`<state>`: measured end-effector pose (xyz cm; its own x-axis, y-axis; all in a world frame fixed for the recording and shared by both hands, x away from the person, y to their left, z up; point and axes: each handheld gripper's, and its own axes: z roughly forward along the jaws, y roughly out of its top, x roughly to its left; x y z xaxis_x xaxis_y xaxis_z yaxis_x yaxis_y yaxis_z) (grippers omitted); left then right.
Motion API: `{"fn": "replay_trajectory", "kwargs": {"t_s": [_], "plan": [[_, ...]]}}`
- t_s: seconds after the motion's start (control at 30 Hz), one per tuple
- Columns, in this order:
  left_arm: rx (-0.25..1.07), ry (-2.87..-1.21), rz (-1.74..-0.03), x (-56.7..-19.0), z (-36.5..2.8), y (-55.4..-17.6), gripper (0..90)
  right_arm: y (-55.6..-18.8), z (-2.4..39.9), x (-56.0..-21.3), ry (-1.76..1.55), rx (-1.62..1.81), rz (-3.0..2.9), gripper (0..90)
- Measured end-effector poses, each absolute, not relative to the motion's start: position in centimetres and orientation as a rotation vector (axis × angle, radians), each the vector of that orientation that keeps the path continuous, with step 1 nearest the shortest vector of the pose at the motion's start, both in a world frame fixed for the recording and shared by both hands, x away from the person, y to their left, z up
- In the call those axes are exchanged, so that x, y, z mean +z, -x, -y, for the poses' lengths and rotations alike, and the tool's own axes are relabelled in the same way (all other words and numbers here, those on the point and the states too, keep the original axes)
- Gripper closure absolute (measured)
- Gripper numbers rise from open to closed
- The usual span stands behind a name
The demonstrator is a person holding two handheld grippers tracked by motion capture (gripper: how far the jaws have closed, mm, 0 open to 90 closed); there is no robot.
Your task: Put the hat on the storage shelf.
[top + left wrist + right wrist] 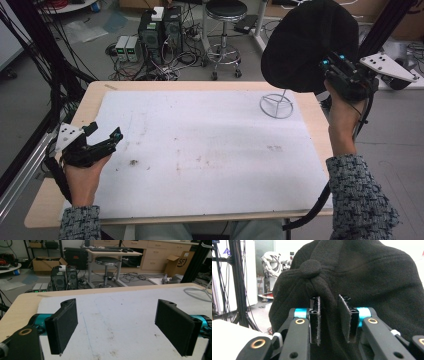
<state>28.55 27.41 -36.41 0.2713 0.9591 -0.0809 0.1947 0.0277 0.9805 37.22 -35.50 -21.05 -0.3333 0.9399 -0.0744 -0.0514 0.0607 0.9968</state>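
The black cap (310,42) is hanging in the air above the far right corner of the table (60,195), over the wire stand (276,105) whose thin upright rod is rising toward the cap's underside. Whether the cap is already resting on the rod's tip cannot be told, since the crown is hiding it.

The main risk, as a judgement: the right gripper (330,315) is slackening its hold. Its fingers (315,320) are standing a little apart with a fold of cap fabric between them, and it is hard to tell whether the pads are still pressing on the cloth. If the cap is not centred on the rod as the grip is loosening, it is likely to slide off and drop beside the stand, or off the table's edge just behind the stand. The light wire stand could also be tipping if the cap is dragging sideways on it.

The cap is looking soft and matte black, with stitched panels meeting at a round button (310,268) on top; it is sagging rather than holding a stiff shape.

Well away from the stand, at the table's near left edge, the left gripper (100,142) is waiting with its fingers (63,327) spread wide and grasping nothing.
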Motion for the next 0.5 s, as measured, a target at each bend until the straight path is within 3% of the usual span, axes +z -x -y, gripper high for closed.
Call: {"fn": "replay_trajectory", "kwargs": {"t_s": [0.5], "plan": [[0.863, -1.416, -1.156, -36.36, -27.50, -28.53, 18.5, -36.43, 35.78, -21.40, -0.930, 1.408, -1.502, 60.5]]}}
